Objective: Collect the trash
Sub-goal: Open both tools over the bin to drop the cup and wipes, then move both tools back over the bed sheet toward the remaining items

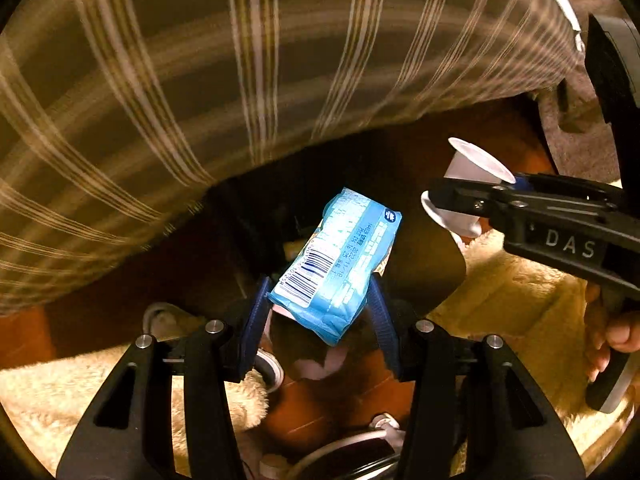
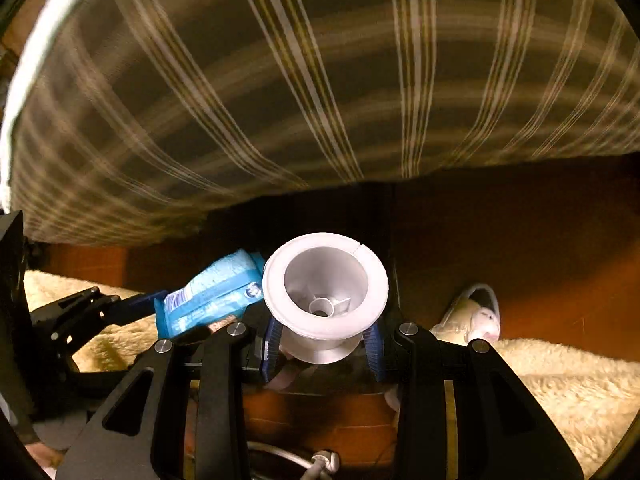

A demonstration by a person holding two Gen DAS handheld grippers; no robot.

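Over a dim brown floor, left wrist view: left gripper point(image 1: 318, 312) is clenching the lower end of a crinkled light-blue plastic snack wrapper point(image 1: 336, 260) with a barcode, blue pads pressing both sides. Right gripper point(image 1: 460, 204) is entering from the right, pinching a small white plastic spool point(image 1: 466, 184); a hand point(image 1: 612, 332) is wrapping its grip. A brown plaid fabric point(image 1: 200, 80) is blurring across the top; a cream fleecy rug point(image 1: 520, 292) is lying below.

Right wrist view: right gripper point(image 2: 324, 344) is squeezing the spool point(image 2: 326, 276) by its narrow waist, open flange facing the lens. Wrapper point(image 2: 208, 296) is touching the spool's left rim.

Risk, as a judgement: the wrapper is pinched at 1 end only, so the slick film may be slipping out; the 2 pieces crowding together could knock each other loose.

View differences: only the right wrist shows the spool's hollow core and a pale slipper-like object point(image 2: 476, 316); only the left wrist shows the barcode and the hand.
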